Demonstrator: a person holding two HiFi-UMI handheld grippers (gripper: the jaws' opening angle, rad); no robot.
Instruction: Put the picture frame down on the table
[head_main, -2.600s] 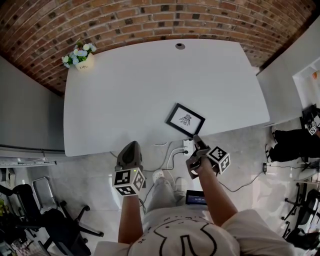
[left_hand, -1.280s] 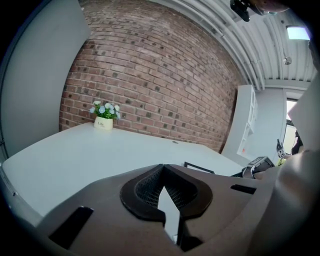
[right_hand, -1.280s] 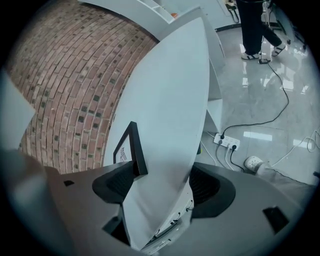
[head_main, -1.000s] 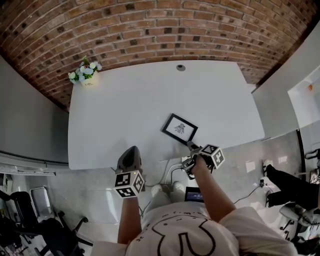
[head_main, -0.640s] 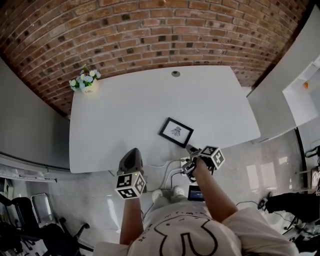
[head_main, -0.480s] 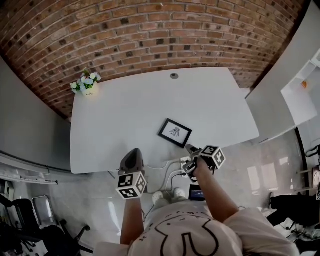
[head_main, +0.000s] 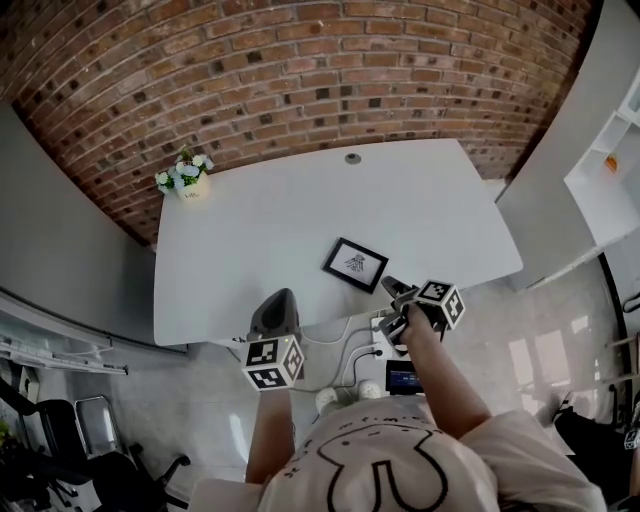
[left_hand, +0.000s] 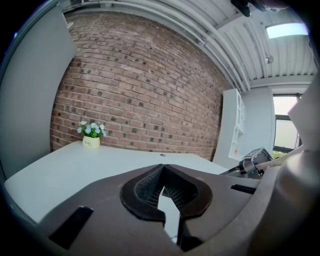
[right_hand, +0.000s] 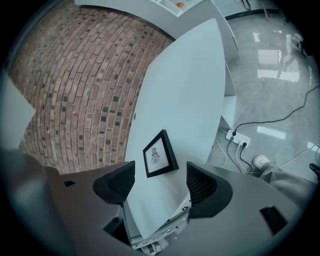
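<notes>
A black picture frame (head_main: 356, 264) with a white mat and a small dark print lies flat on the white table (head_main: 280, 220), near its front edge; the right gripper view shows the picture frame (right_hand: 159, 154) just beyond the jaws. My right gripper (head_main: 393, 292) hovers off the table's front edge, a short way from the frame, open with nothing between its fingers (right_hand: 202, 185). My left gripper (head_main: 276, 312) hangs at the front edge further left, shut and empty, its pads (left_hand: 150, 187) almost meeting.
A small pot of white and blue flowers (head_main: 187, 177) stands at the table's far left corner. A cable grommet (head_main: 352, 158) sits at the far edge. Power strips and cables (head_main: 380, 345) lie on the floor under the front edge. A brick wall (head_main: 300, 70) backs the table.
My right gripper, at the frame's near corner earlier, has drawn back off the table edge and stands open. The frame stays flat on the table. The head camera has shifted.
</notes>
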